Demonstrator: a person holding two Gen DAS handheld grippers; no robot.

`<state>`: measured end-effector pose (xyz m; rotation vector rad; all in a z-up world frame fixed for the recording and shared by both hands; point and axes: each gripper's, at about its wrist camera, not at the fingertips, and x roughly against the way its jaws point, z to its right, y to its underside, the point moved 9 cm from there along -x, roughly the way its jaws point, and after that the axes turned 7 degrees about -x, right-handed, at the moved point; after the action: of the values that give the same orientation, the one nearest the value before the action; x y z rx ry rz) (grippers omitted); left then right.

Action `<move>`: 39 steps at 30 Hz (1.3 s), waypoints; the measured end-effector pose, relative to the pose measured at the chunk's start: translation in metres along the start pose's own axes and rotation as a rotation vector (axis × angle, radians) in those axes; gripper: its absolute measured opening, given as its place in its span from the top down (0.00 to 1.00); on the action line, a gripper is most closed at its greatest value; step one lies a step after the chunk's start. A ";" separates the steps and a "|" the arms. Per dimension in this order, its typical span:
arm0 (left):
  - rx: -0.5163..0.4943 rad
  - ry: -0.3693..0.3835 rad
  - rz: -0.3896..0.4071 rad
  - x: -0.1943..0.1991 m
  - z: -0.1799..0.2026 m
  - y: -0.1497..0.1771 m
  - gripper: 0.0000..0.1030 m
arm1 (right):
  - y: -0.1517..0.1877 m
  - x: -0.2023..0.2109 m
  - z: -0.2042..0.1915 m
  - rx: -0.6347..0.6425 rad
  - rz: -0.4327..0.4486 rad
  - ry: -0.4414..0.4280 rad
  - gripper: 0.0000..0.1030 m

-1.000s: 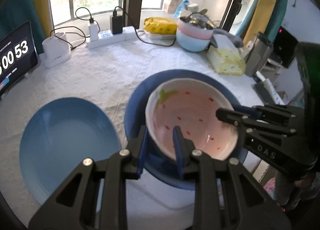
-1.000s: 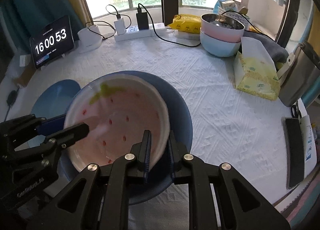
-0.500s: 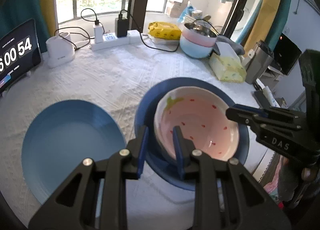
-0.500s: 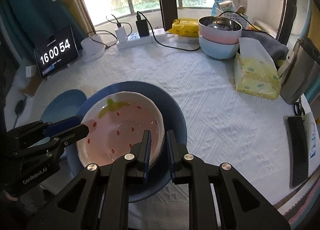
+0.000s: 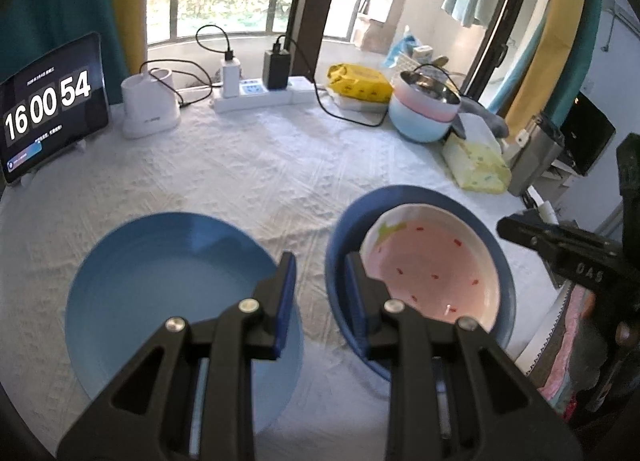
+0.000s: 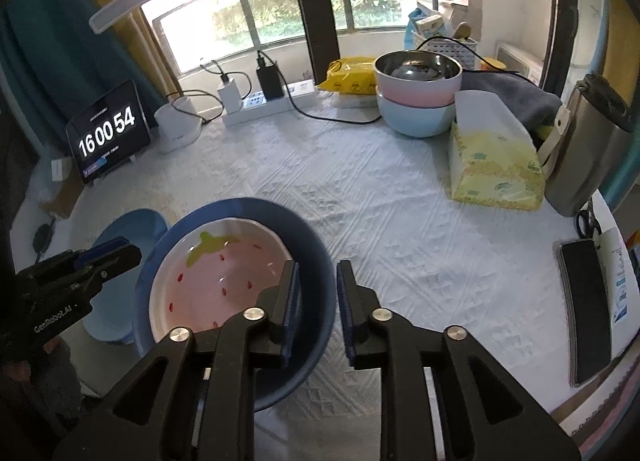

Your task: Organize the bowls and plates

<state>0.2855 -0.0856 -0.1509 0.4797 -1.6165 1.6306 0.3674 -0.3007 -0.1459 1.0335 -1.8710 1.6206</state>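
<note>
Both grippers stand released: the left gripper (image 5: 320, 281) straddles bare cloth between plate (image 5: 168, 293) and blue bowl (image 5: 340, 261). The right gripper (image 6: 316, 293), its jaws just opening, has the bowl's near rim between them, untouched, so it sits nearer the pink bowl (image 6: 216, 273).

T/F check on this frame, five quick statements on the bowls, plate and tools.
1. The strawberry bowl sits inside the dark blue bowl. True.
2. The light blue plate is stacked under the dark blue bowl. False: it lies beside it on the tablecloth.
3. The left tool is clamped on the strawberry bowl's rim. False: its jaws stand apart and grip nothing.
4. At the back, a pink bowl is nested in a pale blue bowl. True.
5. The right tool holds the dark blue bowl. False: its jaws have just been opening and the pads press on nothing.
</note>
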 end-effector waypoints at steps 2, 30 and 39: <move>0.000 -0.003 -0.007 -0.002 -0.001 0.002 0.74 | -0.001 -0.001 0.004 -0.007 0.001 0.002 0.75; -0.063 -0.041 -0.079 -0.031 0.005 0.013 0.74 | 0.018 -0.024 0.014 -0.051 -0.059 -0.077 0.75; -0.119 -0.064 -0.073 -0.033 0.007 0.012 0.73 | 0.028 -0.031 0.013 -0.052 -0.068 -0.080 0.75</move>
<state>0.2957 -0.0997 -0.1820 0.5277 -1.7123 1.4696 0.3665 -0.3047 -0.1895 1.1427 -1.8971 1.5048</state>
